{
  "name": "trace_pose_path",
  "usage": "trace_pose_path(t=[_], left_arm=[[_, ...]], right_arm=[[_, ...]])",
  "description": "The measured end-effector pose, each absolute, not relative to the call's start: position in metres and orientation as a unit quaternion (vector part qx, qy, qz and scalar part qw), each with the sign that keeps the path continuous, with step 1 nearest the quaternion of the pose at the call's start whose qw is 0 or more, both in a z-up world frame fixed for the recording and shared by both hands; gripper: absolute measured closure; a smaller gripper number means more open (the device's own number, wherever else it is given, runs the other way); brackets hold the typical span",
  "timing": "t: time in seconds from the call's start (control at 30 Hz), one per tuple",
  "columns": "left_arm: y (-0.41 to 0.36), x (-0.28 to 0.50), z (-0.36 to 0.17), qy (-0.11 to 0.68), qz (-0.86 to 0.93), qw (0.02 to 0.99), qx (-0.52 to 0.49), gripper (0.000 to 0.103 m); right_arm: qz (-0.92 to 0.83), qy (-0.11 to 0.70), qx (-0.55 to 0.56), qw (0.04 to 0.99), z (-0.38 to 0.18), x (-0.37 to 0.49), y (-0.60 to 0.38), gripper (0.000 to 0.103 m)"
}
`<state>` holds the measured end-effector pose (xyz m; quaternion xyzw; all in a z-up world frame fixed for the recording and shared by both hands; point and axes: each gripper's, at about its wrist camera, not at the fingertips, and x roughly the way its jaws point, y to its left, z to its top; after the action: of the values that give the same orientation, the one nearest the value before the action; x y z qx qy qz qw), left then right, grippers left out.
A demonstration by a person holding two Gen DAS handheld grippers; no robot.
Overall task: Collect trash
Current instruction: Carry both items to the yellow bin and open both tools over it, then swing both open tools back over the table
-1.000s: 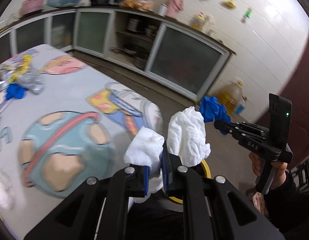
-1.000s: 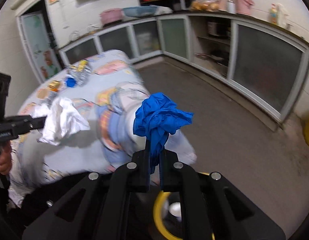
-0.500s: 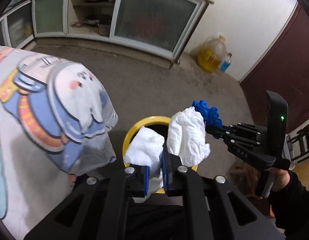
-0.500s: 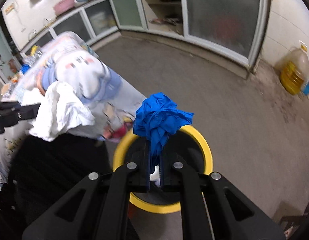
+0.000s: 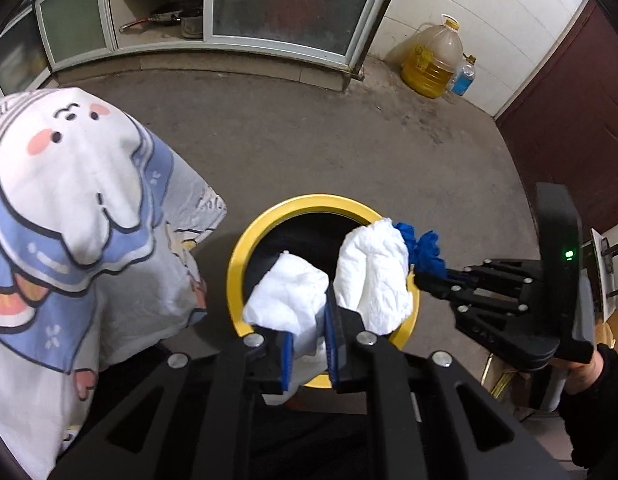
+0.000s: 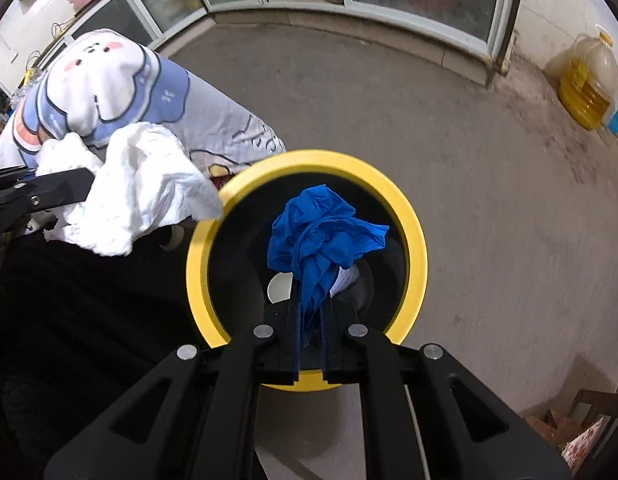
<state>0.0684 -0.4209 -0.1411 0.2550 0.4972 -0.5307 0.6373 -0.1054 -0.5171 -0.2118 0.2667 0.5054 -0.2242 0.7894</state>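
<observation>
My left gripper is shut on a crumpled white tissue and holds it over the near rim of a yellow-rimmed black trash bin on the floor. My right gripper is shut on a crumpled blue glove and holds it above the bin's opening. The right gripper shows in the left wrist view, just right of the tissue. The tissue hangs at the bin's left rim in the right wrist view. White scraps lie inside the bin.
A table draped in a cartoon-print cloth stands left of the bin. A large oil jug and a small bottle stand by the white wall. Glass-door cabinets line the far side. A dark red door is right.
Both grippers swung away from the table and down toward the floor. They now hang over the yellow bin, still holding the tissue and the glove.
</observation>
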Motion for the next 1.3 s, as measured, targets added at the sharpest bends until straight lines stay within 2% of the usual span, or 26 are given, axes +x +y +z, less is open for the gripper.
trace_pose_path(t=[0.03,0.07,0.1,0.13,0.17,0.2,0.23,0.27,0.3,0.33,0.57,0.77,1.0,1.13,1.3], left_arm=[[-0.422,0.069,-0.143,0.502,-0.531,0.635,0.249,0.075],[-0.421,0.07,-0.142,0.504,-0.53,0.637,0.243,0.055],[-0.419,0.071,-0.141,0.503,-0.529,0.64,0.24,0.046],[-0.414,0.072,-0.139,0.499,-0.526,0.648,0.234,0.031],[-0.412,0.073,-0.137,0.496,-0.524,0.654,0.229,0.025],[-0.41,0.073,-0.136,0.496,-0.523,0.655,0.225,0.023],[-0.409,0.075,-0.134,0.498,-0.523,0.657,0.218,0.018],[-0.407,0.078,-0.132,0.499,-0.52,0.66,0.213,0.014],[-0.403,0.081,-0.128,0.497,-0.516,0.666,0.206,0.014],[-0.4,0.083,-0.127,0.497,-0.516,0.668,0.202,0.013],[-0.372,0.101,-0.091,0.481,-0.512,0.695,0.155,0.013],[-0.295,0.126,-0.034,0.44,-0.491,0.746,0.093,0.013],[-0.152,0.155,0.015,0.37,-0.354,0.857,0.063,0.012],[-0.077,0.174,0.025,0.356,-0.244,0.901,0.043,0.012],[-0.023,0.189,0.023,0.357,-0.184,0.915,0.019,0.012]], right_arm=[[-0.221,0.511,0.27,0.786,-0.216,-0.105,-0.518,0.095],[-0.219,0.514,0.273,0.783,-0.22,-0.105,-0.519,0.095],[-0.22,0.515,0.275,0.781,-0.22,-0.105,-0.52,0.094],[-0.226,0.519,0.274,0.777,-0.223,-0.106,-0.521,0.091],[-0.229,0.524,0.272,0.774,-0.225,-0.107,-0.521,0.089],[-0.232,0.528,0.27,0.771,-0.227,-0.108,-0.522,0.082],[-0.237,0.528,0.271,0.769,-0.228,-0.111,-0.523,0.069],[-0.239,0.527,0.273,0.769,-0.23,-0.113,-0.527,0.061],[-0.241,0.52,0.278,0.77,-0.228,-0.116,-0.528,0.052],[-0.243,0.517,0.281,0.771,-0.227,-0.118,-0.529,0.05],[-0.258,0.487,0.264,0.792,-0.2,-0.118,-0.534,0.051],[-0.209,0.438,0.22,0.846,-0.145,-0.085,-0.522,0.05],[-0.108,0.376,0.157,0.907,-0.067,-0.002,-0.48,0.05],[-0.031,0.356,0.094,0.929,-0.032,0.07,-0.43,0.05],[0.06,0.344,0.021,0.937,-0.002,0.153,-0.359,0.05]])
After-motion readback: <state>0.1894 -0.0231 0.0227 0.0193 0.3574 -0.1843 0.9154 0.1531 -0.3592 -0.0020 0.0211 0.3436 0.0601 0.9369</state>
